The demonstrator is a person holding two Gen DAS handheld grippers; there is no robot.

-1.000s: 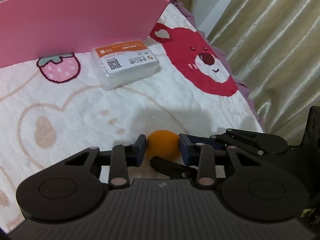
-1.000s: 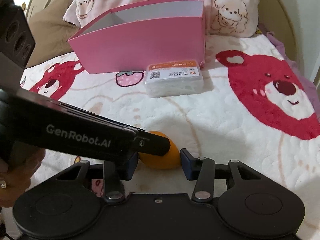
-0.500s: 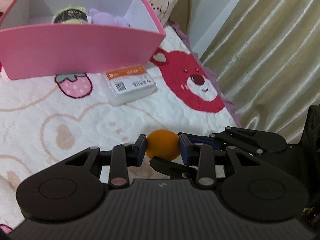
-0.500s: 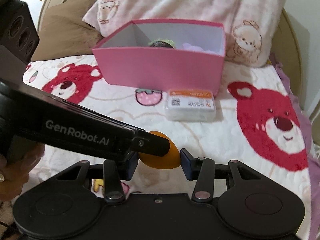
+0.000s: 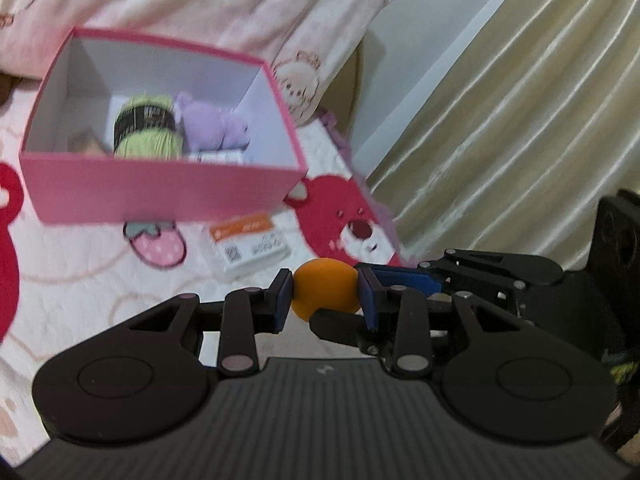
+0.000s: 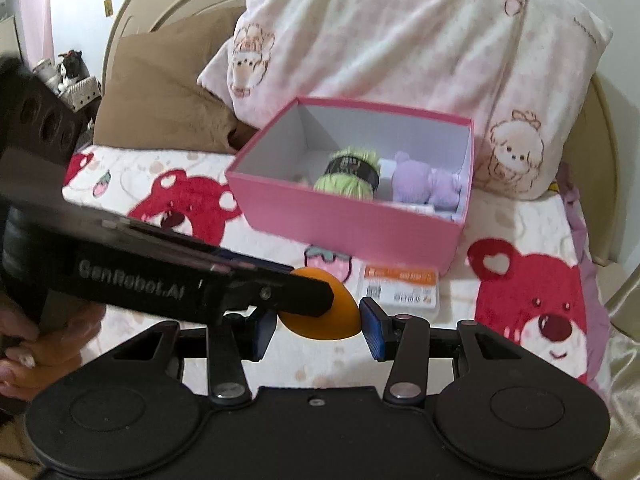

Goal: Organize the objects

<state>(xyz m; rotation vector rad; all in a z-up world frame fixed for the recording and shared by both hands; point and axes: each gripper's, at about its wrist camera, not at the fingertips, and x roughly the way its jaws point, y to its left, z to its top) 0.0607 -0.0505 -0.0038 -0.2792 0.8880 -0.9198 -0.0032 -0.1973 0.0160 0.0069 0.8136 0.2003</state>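
While both tongs meet on the same orange ball (image 5: 325,289), the left gripper (image 5: 324,294) has its blue pads (image 5: 285,292) pressed against the ball's two sides just below the middle of the left wrist frame, so it is clenched on it. From the right of that frame the other tool's black finger reaches in under the ball.

Seen from the right wrist camera, the right gripper (image 6: 318,322) frames the ball (image 6: 332,320) low in the centre. Its right pad (image 6: 372,328) touches the ball; the left side is hidden by the left tool's black finger, so whether it truly grips cannot be told. A hand (image 6: 28,344) shows at the lower left edge.

A pink box (image 6: 340,216) with white inner walls sits open on the bed, upper centre in the right view, upper left in the left view. Inside lie a green yarn skein (image 6: 352,176) with a black band, a purple plush toy (image 6: 428,188) to its right, and something white and blurred beside them.

Just in front of the box, right of centre, lies a clear plastic case (image 6: 400,286) with an orange and white label carrying a QR code; its text is unreadable. "GenRobot.AI" is printed on the left tool's arm. Underneath is a blanket (image 6: 532,308) printed with red bears and strawberries, with a pillow (image 6: 400,40) behind the box.
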